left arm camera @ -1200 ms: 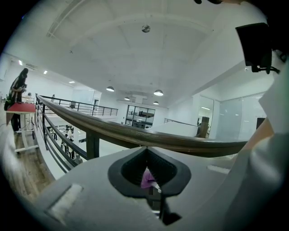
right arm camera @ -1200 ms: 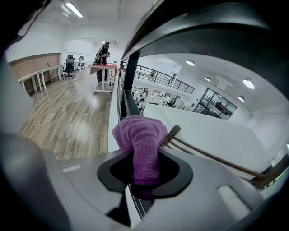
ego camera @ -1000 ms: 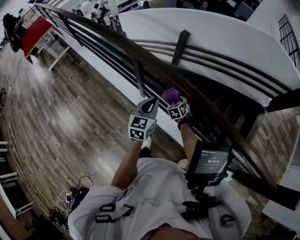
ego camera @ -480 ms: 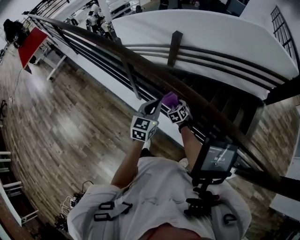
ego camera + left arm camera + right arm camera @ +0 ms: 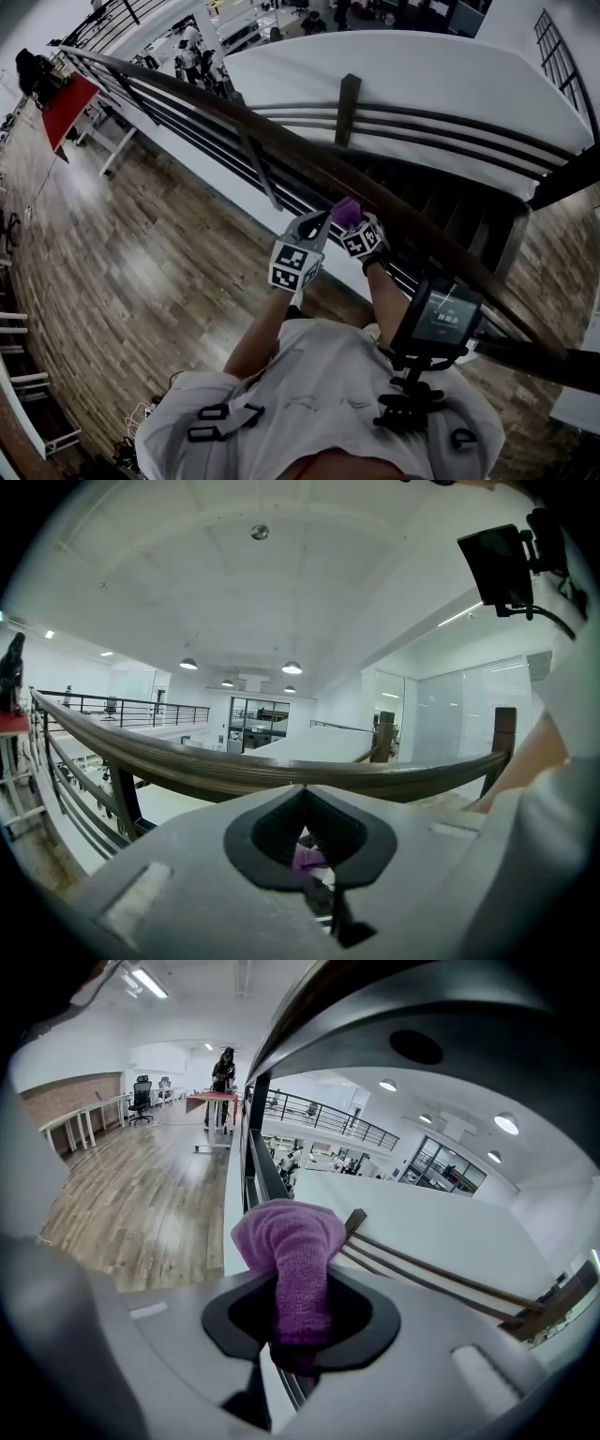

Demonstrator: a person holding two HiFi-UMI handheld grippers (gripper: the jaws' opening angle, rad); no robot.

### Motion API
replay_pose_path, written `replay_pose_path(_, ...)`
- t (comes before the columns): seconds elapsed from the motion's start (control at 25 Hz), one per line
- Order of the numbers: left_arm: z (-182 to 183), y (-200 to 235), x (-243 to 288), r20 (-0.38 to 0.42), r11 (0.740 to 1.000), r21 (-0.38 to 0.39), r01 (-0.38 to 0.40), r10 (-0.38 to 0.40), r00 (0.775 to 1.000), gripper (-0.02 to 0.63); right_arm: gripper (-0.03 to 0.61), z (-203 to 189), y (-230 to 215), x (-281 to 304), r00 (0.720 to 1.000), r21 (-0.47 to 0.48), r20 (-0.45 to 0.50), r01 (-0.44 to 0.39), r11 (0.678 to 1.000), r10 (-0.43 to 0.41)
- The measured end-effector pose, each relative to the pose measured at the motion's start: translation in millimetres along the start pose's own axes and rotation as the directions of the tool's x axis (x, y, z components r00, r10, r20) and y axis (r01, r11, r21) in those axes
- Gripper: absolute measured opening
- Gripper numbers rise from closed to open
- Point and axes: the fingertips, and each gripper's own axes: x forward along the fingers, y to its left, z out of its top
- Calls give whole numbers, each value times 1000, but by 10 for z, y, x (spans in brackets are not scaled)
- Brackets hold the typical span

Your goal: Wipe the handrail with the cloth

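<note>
The dark wooden handrail runs from the far left down to the near right. My right gripper is shut on a purple cloth, which sits against the near side of the rail top. In the right gripper view the cloth bulges out of the shut right gripper. My left gripper hovers just left of the cloth, close under the rail, shut and empty. In the left gripper view the handrail crosses just above the left gripper, and a bit of the purple cloth shows through its opening.
Below the handrail run thin dark rails and slanted posts. A white curved wall lies beyond. Wooden floor spreads to the left, with a red table far off. A small screen hangs at my chest.
Both grippers and the cloth sit a little lower and to the right in the head view, still at the rail. Both stay shut as before.
</note>
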Motion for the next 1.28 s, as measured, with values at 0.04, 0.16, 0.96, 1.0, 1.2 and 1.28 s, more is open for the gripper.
replay_pose_path(0.04, -4, -37, 6, 0, 1000, 3, 5, -5, 1000, -1, 87, -30, -14, -12, 1000, 1, -2, 4, 1000, -4)
replay_pose_path(0.16, -24, -165, 31, -2, 1000, 11, 20, -20, 1000, -1, 88, -131, -47, -56, 1000, 9, -2, 6, 1000, -6)
replay_pose_path(0.96, -138, -1008, 134, -11, 995, 37, 91, -91, 996, -2, 87, -782, -335, -409, 997, 43, 0, 73, 996, -73)
replay_pose_path(1.0, -158, -1040, 132, -14, 995, 38, 92, -91, 996, -1, 87, -822, -347, -425, 997, 45, -1, 76, 996, -76)
replay_pose_path(1.2, -225, -1215, 174, -28, 992, 50, 113, -112, 993, -1, 87, -1018, -452, -532, 995, 55, -1, 101, 993, -102)
replay_pose_path(1.28, -253, -1336, 198, -35, 989, 53, 134, -133, 991, -1, 88, -1133, -500, -615, 993, 56, -2, 119, 991, -119)
